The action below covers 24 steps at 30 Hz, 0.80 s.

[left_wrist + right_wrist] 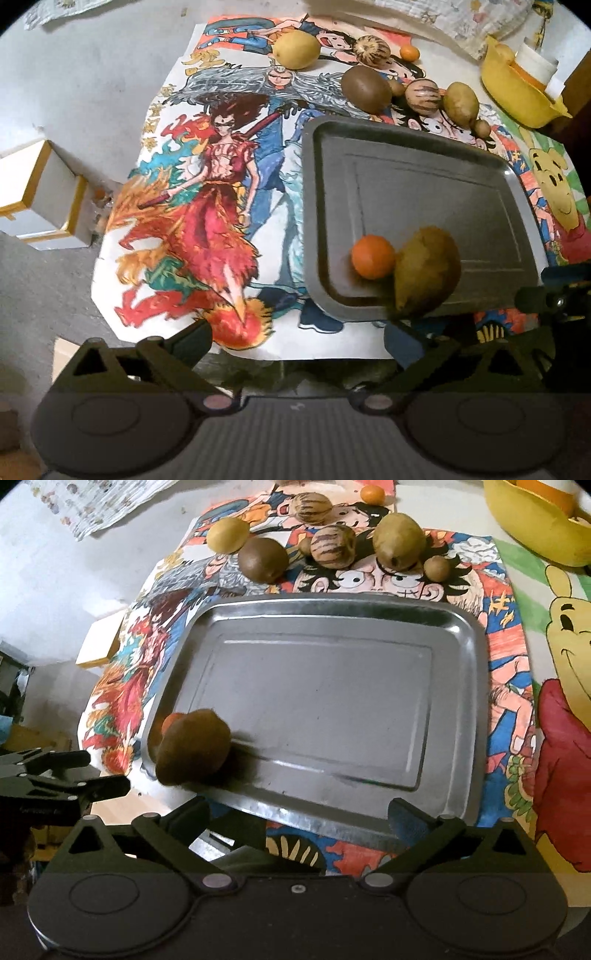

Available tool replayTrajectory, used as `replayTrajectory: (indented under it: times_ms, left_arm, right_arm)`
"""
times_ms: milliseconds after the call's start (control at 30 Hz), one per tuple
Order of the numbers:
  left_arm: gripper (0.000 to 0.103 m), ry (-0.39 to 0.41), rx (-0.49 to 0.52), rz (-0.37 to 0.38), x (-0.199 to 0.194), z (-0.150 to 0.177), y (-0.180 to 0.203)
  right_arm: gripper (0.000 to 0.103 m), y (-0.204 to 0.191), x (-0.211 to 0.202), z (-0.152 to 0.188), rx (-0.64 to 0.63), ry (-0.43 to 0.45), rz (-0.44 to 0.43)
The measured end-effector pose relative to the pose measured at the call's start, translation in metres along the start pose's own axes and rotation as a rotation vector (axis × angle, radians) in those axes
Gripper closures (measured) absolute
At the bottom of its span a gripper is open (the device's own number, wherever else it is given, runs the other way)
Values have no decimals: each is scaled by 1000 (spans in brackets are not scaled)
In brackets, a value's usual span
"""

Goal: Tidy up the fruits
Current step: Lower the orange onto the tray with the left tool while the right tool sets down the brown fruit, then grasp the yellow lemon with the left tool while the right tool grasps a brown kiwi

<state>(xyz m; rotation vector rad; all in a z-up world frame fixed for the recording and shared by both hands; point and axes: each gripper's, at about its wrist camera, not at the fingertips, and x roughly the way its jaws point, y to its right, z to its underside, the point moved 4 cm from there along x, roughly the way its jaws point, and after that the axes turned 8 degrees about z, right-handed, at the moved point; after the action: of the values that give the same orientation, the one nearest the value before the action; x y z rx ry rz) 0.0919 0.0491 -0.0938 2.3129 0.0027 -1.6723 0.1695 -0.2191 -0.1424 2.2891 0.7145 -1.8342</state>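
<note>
Dim indoor light; fisheye bending edges; tray (458, 635) glare; near fruit (192, 746) blurred (perhaps motion).

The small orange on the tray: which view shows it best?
Left wrist view: the small orange sits in full sight on the tray beside the brown fruit. In the right wrist view, that fruit hides most of it.

the tray (461, 686) is dull brushed metal with a soft sheen. on it, the small orange (373, 257) looks smooth and glossy, the brown fruit (428, 271) touching it matt and fuzzy. beyond the tray, paper drawings (207, 206) look matt; the yellow bowl (517, 96) is glossy plastic.
</note>
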Motion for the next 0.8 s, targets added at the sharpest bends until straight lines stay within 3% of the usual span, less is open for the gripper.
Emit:
replayTrajectory:
  times_ms: [500,800]
  left_arm:
    - [1,-17,-4,-33,3,-50,-21]
    - [1,-19,21,-26,12,-92,-23]
  right_arm:
    - [1,-3,8,-39,55,43,11]
    - [1,2,1,-64,91,175,18]
